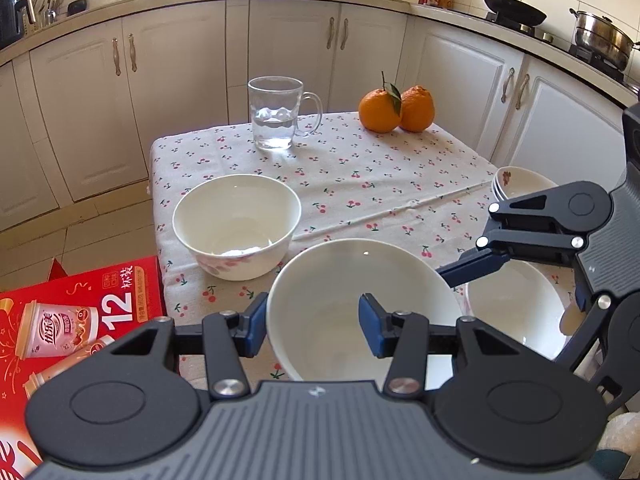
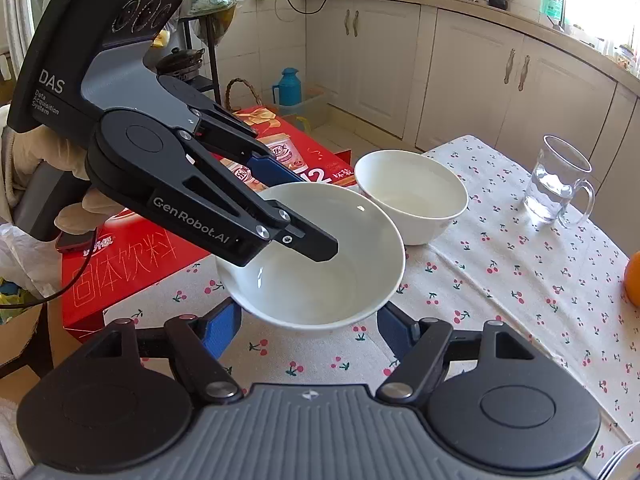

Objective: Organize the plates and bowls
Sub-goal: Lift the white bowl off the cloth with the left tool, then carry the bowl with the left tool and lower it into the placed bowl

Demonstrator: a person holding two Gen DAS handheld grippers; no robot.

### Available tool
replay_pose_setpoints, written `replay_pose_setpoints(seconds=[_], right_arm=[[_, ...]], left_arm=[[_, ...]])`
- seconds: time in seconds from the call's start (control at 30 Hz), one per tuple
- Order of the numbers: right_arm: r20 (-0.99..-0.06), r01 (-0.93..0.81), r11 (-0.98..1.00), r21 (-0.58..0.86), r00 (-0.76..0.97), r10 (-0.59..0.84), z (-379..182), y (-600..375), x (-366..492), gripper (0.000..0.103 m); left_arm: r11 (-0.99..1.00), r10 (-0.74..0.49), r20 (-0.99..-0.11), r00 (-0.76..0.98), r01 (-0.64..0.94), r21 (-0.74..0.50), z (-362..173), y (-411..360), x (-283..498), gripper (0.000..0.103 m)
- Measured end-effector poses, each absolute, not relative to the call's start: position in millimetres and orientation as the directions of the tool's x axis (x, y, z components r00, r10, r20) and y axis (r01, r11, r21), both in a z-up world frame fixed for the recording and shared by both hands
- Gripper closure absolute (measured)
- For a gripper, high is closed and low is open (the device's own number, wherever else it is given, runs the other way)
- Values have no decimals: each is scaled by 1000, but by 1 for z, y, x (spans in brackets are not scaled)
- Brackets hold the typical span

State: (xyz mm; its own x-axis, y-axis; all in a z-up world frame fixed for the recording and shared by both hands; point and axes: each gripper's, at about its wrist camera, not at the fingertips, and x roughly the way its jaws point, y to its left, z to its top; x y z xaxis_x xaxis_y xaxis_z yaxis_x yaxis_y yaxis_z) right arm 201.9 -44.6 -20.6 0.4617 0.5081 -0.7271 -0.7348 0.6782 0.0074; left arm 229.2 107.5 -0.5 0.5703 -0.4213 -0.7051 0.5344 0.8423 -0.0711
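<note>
Kitchen of white cabinets, with a bench (image 1: 360, 168) under a cherry-print cloth.

Near its front edge, a plain white bowl (image 1: 320, 320): glossy, deep, empty, unmarked inside. Pinched at the rim by the left gripper (image 1: 314, 328), fingers narrow on the wall, one pad inside and one outside. Cannot tell whether lifted or resting on the cloth.

Right gripper (image 2: 310, 328) close in from the other side, fingers half spread, flanking the bowl's lower wall. Cannot tell whether pressing or only beside it.

Just behind and to the left, a flowered bowl (image 1: 236, 224), upright and empty. To the right, a third bowl (image 1: 516, 308), partly hidden by the right gripper. Beyond it, a stack of bowls (image 1: 520, 182) at the bench edge.

Farther back, well apart, a glass mug (image 1: 276, 116) holding a little water, and two oranges (image 1: 396, 110) touching. Beside the bench on the left, a red drinks box (image 1: 80, 312).
</note>
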Motion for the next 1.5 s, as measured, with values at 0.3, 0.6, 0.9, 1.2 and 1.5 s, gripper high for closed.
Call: replay_pose_setpoints(seconds=[0.3,0.6,0.9,1.2,1.5], right_arm=[[-699,-709,705,-21,515,497,-1,-77,177,24],[-687,-667,745,-37,558,466,9,-114,157,24],[-696,-624,781,-28,573,433,5,-145,143,24],[-715,-609,793,-16,562,417,-3,-161,136,24],[-735,-602,799,2,541,409,-13,-165,135,24]], left_arm=[[818,-444,-680,584,574,-42,21,75,212,56],[775,-481,-675,560,631,-29,28,36,200,56],[741,-510,-685,521,671,-41,21,5,197,56],[728,-512,-706,490,684,-54,7,-10,195,56],[723,-513,-720,467,688,-69,-5,-17,194,56]])
